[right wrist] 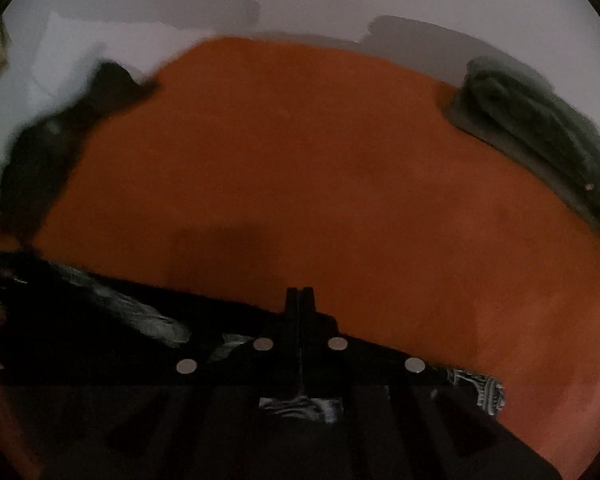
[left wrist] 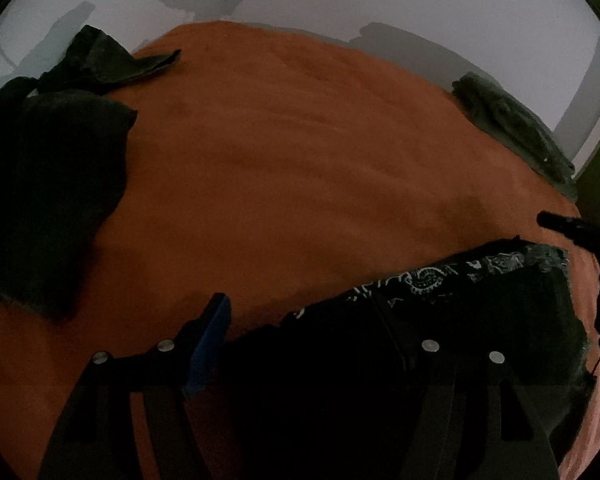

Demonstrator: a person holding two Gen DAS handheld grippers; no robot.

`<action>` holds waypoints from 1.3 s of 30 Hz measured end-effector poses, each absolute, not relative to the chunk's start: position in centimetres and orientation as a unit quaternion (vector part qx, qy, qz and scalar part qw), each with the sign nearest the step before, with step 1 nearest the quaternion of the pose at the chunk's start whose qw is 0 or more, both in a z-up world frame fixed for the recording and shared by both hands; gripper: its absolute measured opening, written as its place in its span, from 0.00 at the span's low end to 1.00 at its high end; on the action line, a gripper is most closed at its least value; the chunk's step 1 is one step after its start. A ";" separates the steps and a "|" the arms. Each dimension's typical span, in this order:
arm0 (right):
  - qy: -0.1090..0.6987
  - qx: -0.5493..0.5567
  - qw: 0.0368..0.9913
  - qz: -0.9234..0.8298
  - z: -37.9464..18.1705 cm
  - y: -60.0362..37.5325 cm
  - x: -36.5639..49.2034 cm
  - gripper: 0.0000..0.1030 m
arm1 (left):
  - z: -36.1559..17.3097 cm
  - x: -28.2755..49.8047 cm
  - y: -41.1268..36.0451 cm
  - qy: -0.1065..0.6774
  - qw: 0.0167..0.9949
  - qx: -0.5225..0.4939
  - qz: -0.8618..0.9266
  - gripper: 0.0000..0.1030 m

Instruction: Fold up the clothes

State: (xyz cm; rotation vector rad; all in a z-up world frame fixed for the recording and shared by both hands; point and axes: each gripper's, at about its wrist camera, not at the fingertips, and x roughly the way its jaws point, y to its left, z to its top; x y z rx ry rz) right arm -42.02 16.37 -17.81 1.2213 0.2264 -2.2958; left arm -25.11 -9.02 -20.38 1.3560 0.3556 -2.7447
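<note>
Orange cover (right wrist: 340, 184) bare mid-field — patterned garment (left wrist: 420, 280) at near edge.

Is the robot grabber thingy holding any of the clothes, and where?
The right gripper is shut at the edge of the black patterned cloth; whether it pinches it cannot be told. The left gripper is open, holding nothing.

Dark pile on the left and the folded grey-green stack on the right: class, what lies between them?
Only bare orange cover lies between the dark pile and the folded stack; both views show it.
</note>
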 end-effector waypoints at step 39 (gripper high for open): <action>-0.127 0.508 0.289 -0.802 -18.9 24.3 -41.4 0.05 | -21.0 -26.0 -10.3 0.131 0.005 0.454 -0.881 0.72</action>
